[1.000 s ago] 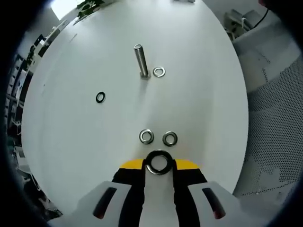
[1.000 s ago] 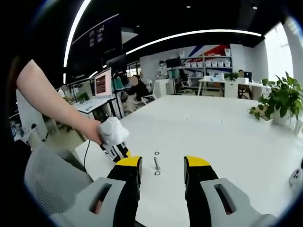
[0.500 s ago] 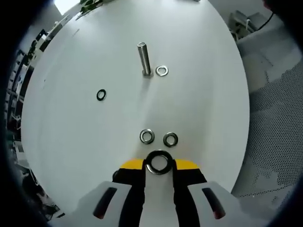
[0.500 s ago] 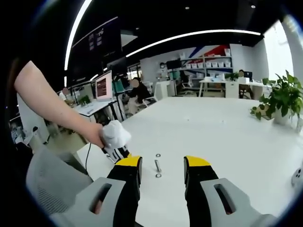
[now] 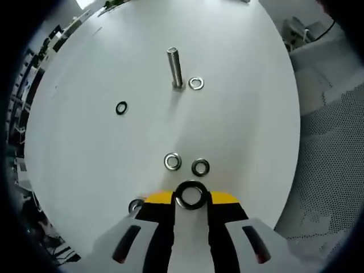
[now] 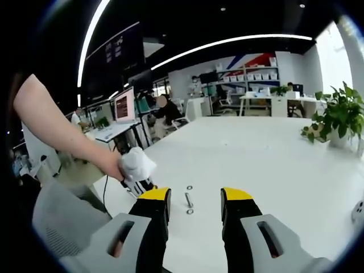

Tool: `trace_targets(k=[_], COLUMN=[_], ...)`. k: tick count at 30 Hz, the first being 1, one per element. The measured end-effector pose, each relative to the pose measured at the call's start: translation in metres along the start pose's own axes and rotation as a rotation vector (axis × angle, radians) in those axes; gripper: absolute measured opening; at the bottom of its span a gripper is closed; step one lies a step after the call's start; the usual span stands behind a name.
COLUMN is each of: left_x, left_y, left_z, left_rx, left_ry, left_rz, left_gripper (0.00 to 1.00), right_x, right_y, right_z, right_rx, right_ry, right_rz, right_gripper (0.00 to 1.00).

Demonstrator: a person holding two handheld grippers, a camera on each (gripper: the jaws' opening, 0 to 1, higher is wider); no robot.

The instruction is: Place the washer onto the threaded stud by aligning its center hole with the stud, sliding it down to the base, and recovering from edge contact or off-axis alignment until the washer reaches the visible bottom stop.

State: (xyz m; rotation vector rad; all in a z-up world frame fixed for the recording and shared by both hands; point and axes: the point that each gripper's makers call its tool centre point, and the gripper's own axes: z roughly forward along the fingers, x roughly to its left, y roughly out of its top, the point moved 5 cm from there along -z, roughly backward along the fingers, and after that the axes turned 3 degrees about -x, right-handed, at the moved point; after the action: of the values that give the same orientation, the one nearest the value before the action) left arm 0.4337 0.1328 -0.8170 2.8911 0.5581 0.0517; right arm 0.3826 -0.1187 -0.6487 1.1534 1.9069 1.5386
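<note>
In the left gripper view, the left gripper (image 5: 191, 200) has its jaws clamped on a dark washer (image 5: 191, 195), held flat between the yellow tips at 6 o'clock, low over the white tabletop (image 5: 239, 125). The stud (image 5: 176, 67) stands upright at 12 o'clock, well apart from the held washer, its shaft bare. Just beside its base, at about 1 o'clock, lies a silver ring (image 5: 195, 83). A small black ring (image 5: 121, 107) lies alone toward 10 o'clock. Near the gripper, just above the held washer, two silver nuts lie side by side: one (image 5: 172, 161) to the left, the other (image 5: 200, 167) to the right. A further ring (image 5: 135, 206) peeks out beside the left jaw at 7 o'clock, partly hidden.

In the right gripper view, the right gripper (image 6: 195, 206) hangs with its jaws apart and nothing between them. Seen through that gap, the stud (image 6: 187, 200) stands on the tabletop (image 6: 273, 165). At 9 o'clock a person's hand (image 6: 116, 165) grips the left gripper (image 6: 138, 183). A potted plant (image 6: 336, 119) sits at 3 o'clock.
</note>
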Motion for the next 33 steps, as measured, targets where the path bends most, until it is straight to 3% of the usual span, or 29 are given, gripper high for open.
trace_targets(k=[13,25,33], left_x=[0.002,0.003,0.010], left_y=[-0.003,0.001,0.003], left_z=[-0.003,-0.016,-0.039], left_rx=[-0.031,-0.056,-0.118], left_ry=[0.020,0.042,0.075], left_rz=[-0.077,-0.066,-0.057], left_gripper=[0.19,0.19,0.19], right_x=[0.001,0.003,0.005], right_y=[0.001,0.000,-0.001], right_z=[0.001,0.001,0.002], right_rx=[-0.010,-0.007,0.002], right_ry=[0.017,0.023,0.024], right_rz=[0.028,0.021,0.003], right_gripper=[0.38,0.38,0.38])
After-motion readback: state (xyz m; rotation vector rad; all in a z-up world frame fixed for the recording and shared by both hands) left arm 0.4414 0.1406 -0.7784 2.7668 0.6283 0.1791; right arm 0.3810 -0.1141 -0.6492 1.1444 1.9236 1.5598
